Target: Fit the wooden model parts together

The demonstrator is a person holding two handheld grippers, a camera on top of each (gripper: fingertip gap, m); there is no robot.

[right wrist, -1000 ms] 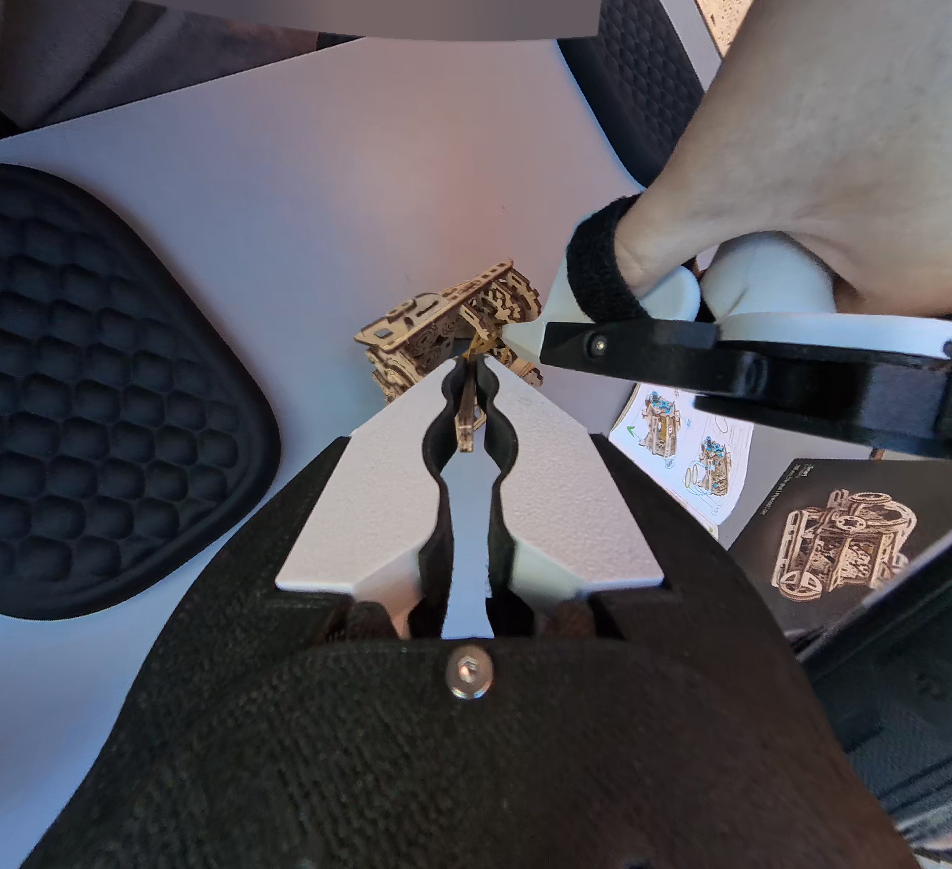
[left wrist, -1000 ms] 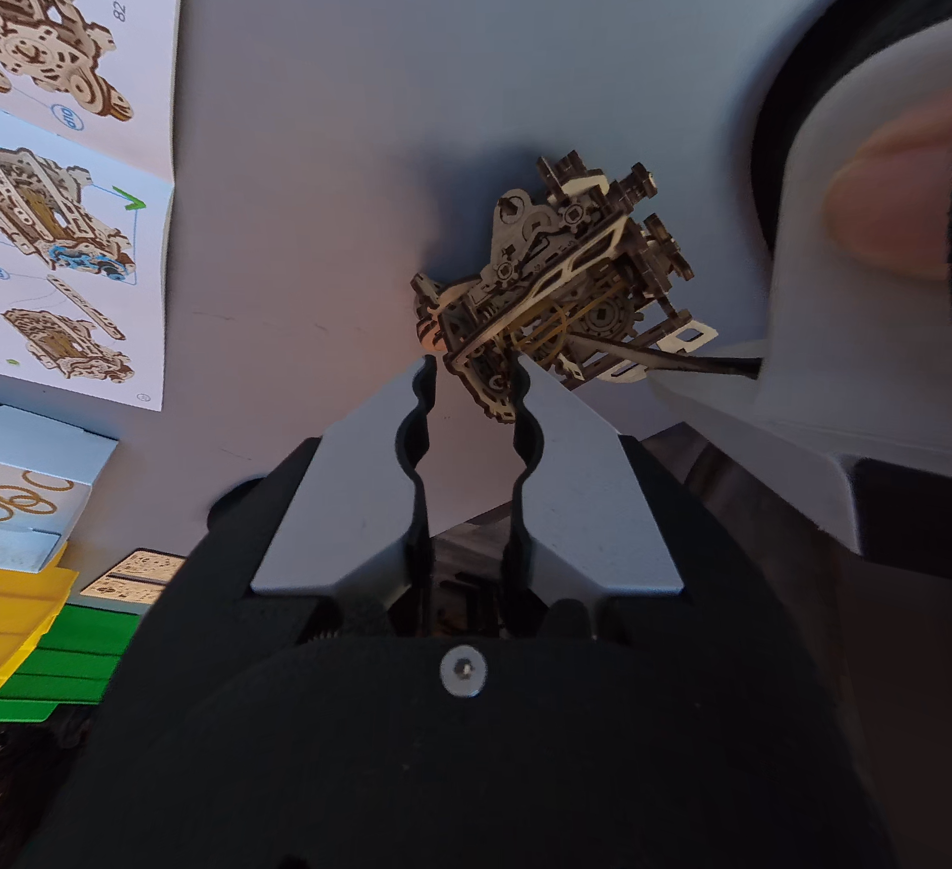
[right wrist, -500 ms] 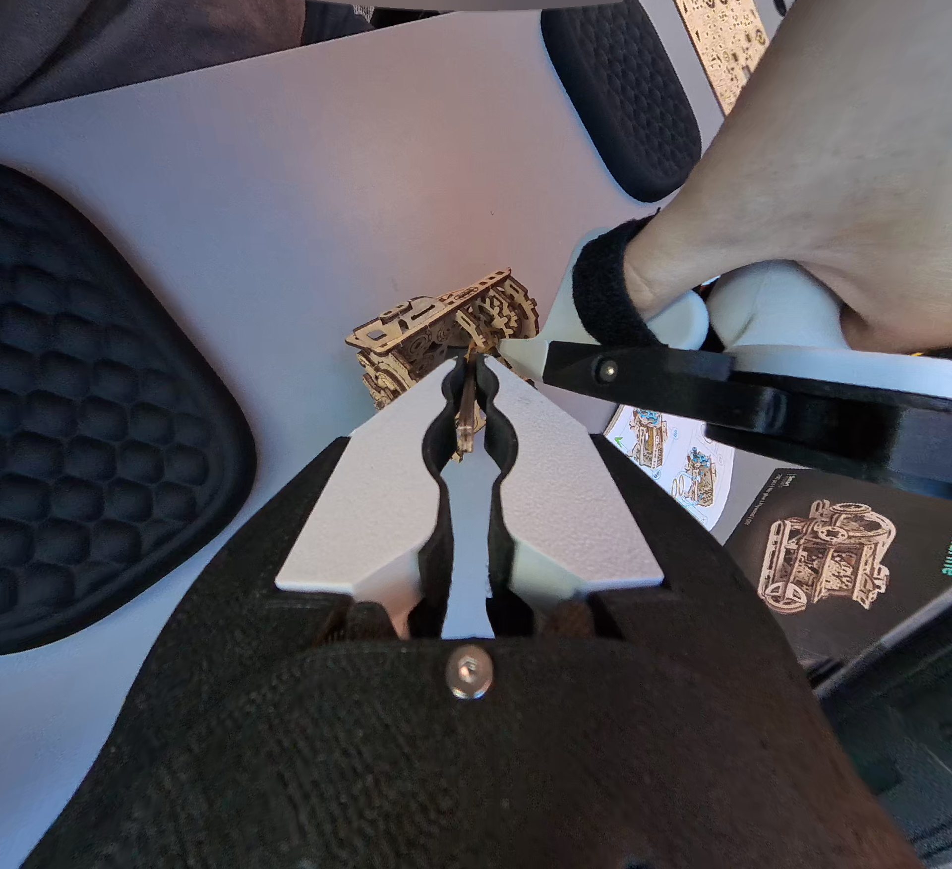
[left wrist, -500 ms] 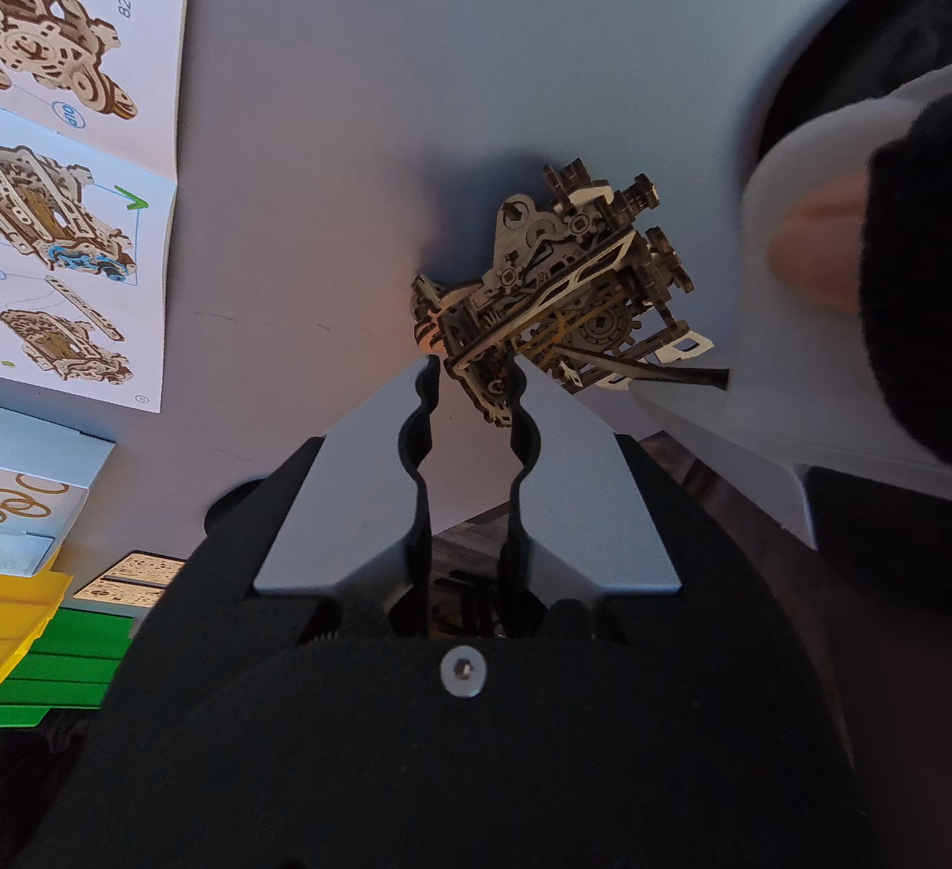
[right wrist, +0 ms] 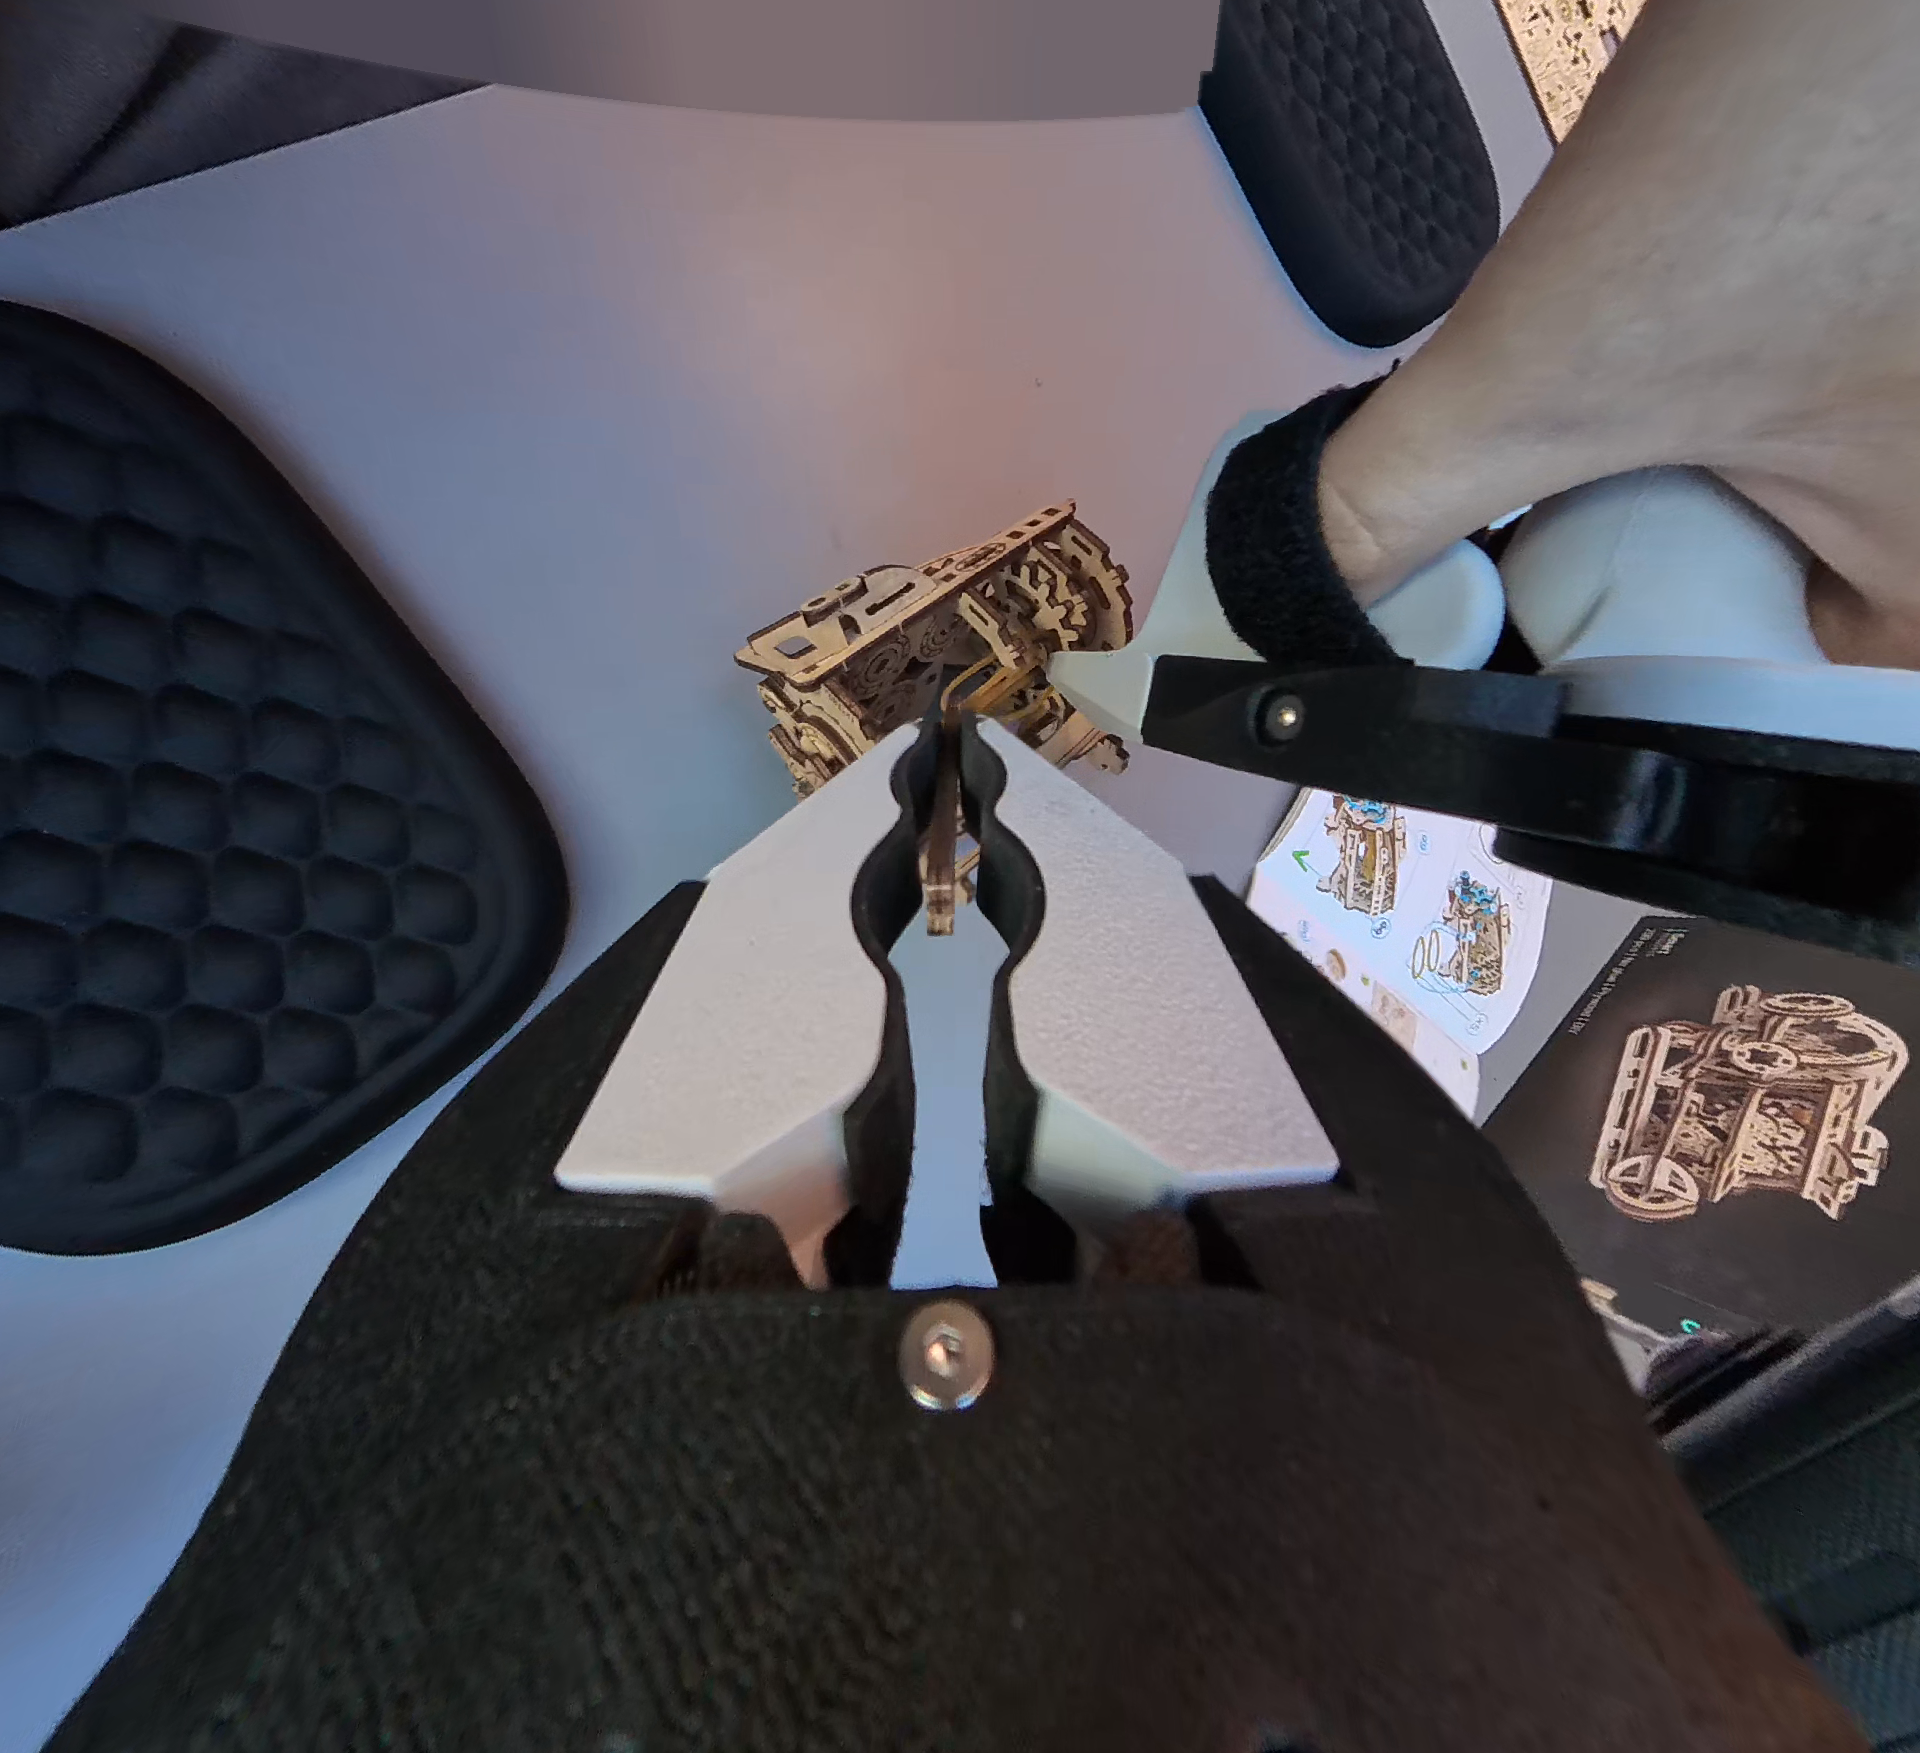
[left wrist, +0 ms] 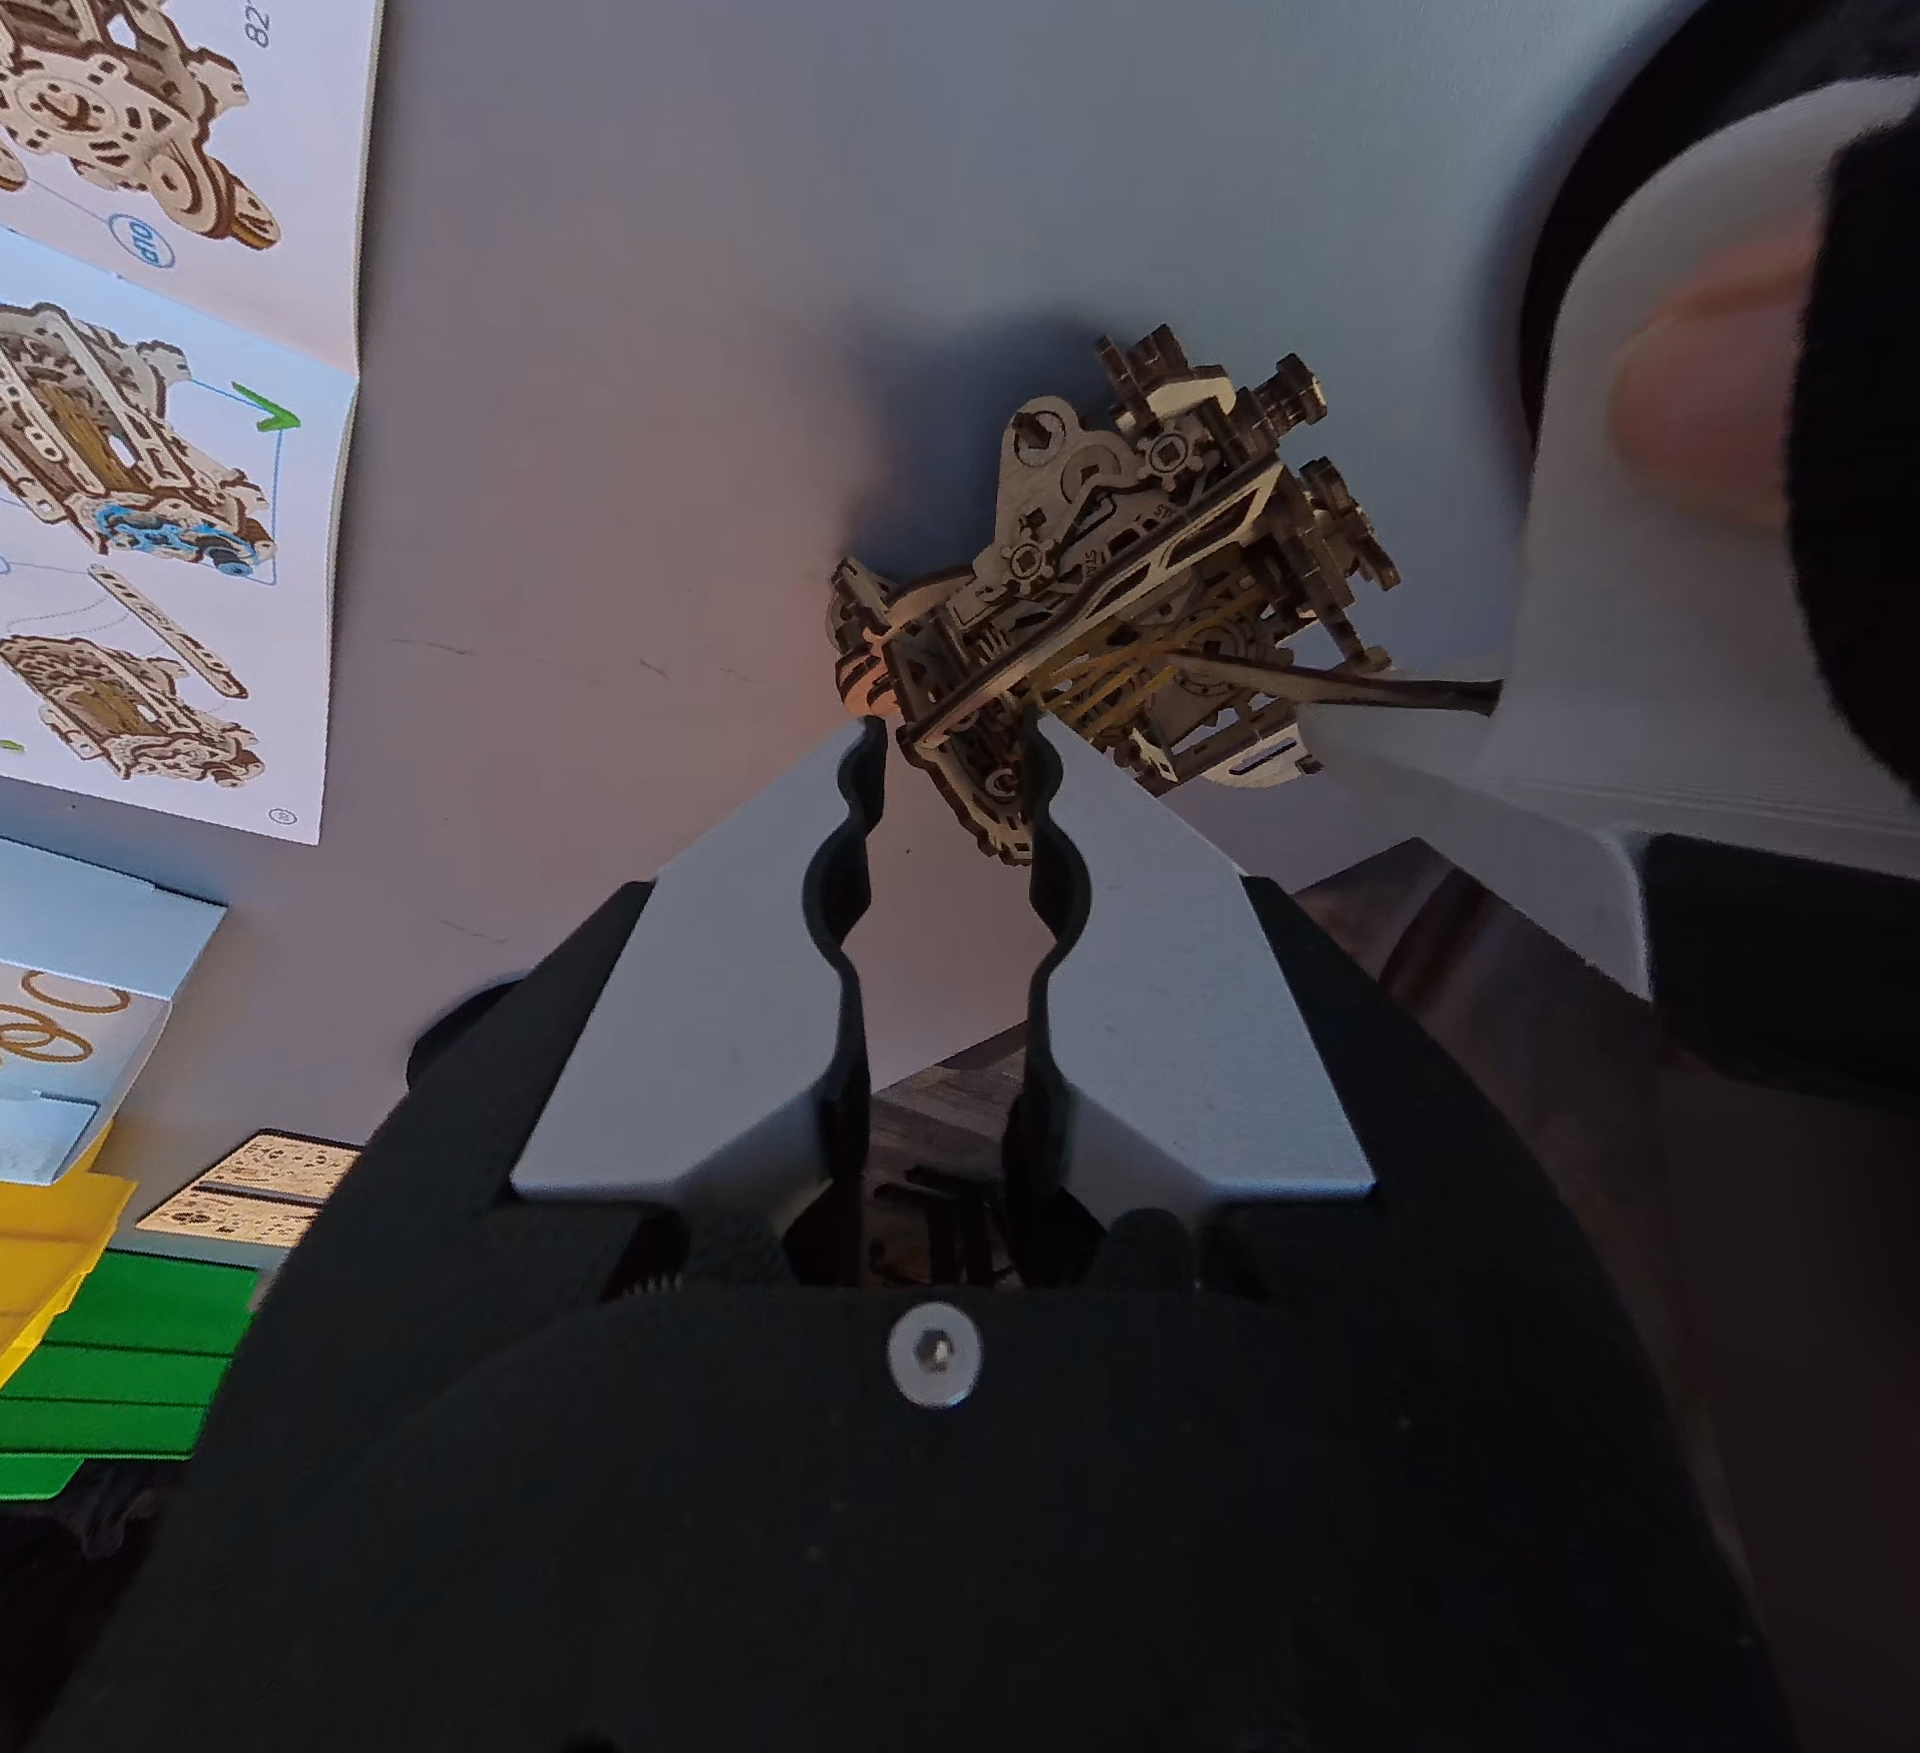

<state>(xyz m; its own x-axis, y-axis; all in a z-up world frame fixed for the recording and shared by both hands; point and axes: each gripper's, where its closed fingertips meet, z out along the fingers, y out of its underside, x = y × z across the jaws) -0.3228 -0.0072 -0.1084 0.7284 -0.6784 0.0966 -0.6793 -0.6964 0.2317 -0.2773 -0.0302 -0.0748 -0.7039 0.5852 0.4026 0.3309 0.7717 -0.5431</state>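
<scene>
Two grippers meet at one wooden model, which hangs tilted just above the pale grey table. The left gripper has its jaws clamped on a lower corner of the model's frame, with the right pad hard against the wood and the left pad's tip against the frame edge. The right gripper is closed tight on a thin flat wooden strip, both pads pressing its faces, and the strip's far end reaches into the model's open side among yellow bands. An instruction booklet lies open to the left, a dark honeycomb pad sits beside the model, and a black box rests near the booklet
</scene>
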